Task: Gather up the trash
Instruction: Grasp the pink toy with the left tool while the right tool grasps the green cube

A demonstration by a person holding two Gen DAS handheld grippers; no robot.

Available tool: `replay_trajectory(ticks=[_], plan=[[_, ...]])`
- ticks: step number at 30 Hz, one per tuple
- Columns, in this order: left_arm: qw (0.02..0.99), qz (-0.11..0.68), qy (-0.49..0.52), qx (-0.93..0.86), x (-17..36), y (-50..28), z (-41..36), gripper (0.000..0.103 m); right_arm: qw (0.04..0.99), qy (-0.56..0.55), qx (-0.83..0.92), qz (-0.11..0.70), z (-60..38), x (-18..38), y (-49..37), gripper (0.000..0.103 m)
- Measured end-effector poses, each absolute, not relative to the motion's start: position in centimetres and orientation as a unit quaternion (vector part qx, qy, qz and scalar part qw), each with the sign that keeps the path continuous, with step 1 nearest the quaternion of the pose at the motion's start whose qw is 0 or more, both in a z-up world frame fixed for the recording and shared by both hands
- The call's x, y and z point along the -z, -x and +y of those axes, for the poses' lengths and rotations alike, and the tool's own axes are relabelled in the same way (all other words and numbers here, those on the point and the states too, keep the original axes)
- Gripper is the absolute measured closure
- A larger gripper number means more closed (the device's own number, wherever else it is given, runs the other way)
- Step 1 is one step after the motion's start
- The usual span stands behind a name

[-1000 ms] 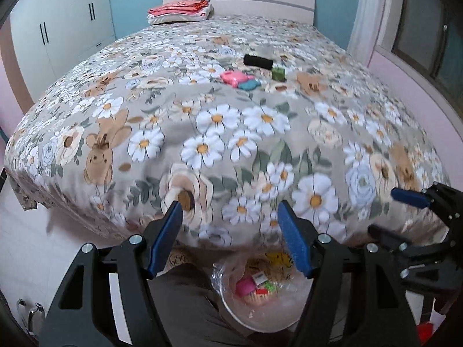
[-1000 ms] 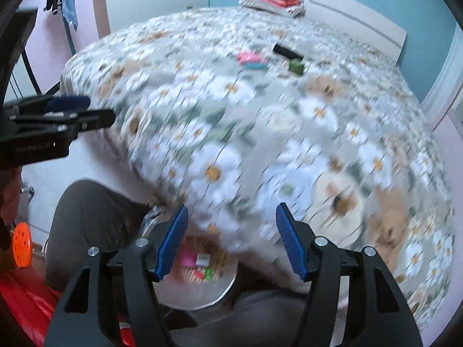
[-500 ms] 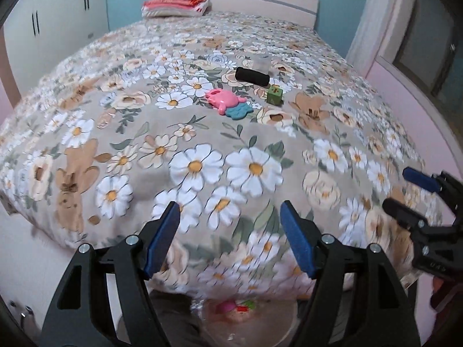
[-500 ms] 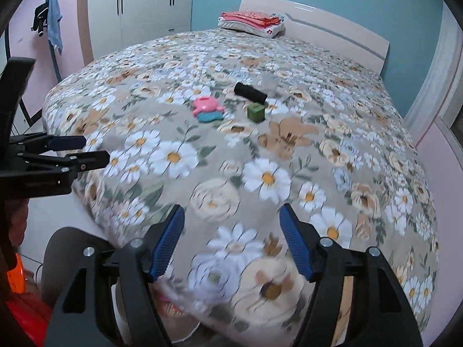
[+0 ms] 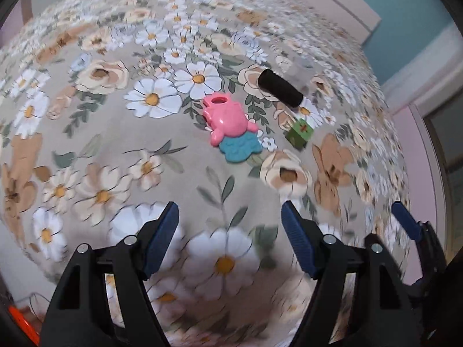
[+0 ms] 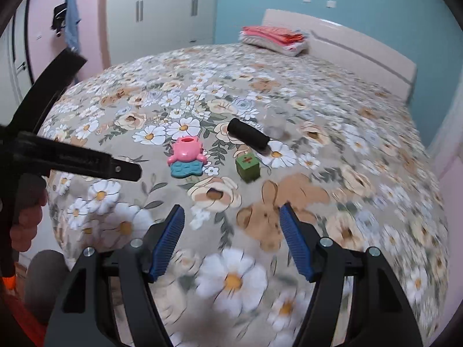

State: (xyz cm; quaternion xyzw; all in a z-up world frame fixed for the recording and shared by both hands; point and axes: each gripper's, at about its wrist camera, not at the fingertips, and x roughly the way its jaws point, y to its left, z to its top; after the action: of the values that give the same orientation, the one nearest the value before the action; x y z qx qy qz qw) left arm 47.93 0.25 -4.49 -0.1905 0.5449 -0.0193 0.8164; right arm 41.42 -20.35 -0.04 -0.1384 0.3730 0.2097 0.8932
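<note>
On the flowered bed cover lie a pink plastic toy on a blue piece, a green cube and a black cylinder. My left gripper hovers open short of the pink toy, nothing between its blue pads. The right wrist view shows the same pink toy, green cube and black cylinder ahead of my right gripper, open and empty over the cover. The left gripper's side shows at that view's left.
Folded clothes lie by the pale headboard at the far end. White wardrobes stand beyond the bed's left side. A hand holds the left gripper. A blurred clear item sits just behind the cylinder.
Both grippers have moved from the foot of the bed, above a bag of scraps, forward over the cover toward the toys. The bag has dropped out of view. The left view has rolled.
</note>
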Motion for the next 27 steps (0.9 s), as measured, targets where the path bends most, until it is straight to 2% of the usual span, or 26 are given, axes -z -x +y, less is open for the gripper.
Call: replay_trajectory(ticks=[13,24,27], plan=[[0.783,0.576,0.227,-0.064,9.5,-57.6,-0.5,0.03,0.83,0.152,-0.308,0.439,-19.3,7.2,-53.2,0.032],[0.785,0.572,0.22,-0.092,11.3,-61.2,-0.5,0.03,0.81,0.135,-0.348,0.453,-17.7,9.9,-57.5,0.033],[0.786,0.573,0.214,-0.094,11.6,-61.6,-0.6,0.03,0.809,0.129,-0.354,0.451,-17.5,10.1,-58.2,0.037]])
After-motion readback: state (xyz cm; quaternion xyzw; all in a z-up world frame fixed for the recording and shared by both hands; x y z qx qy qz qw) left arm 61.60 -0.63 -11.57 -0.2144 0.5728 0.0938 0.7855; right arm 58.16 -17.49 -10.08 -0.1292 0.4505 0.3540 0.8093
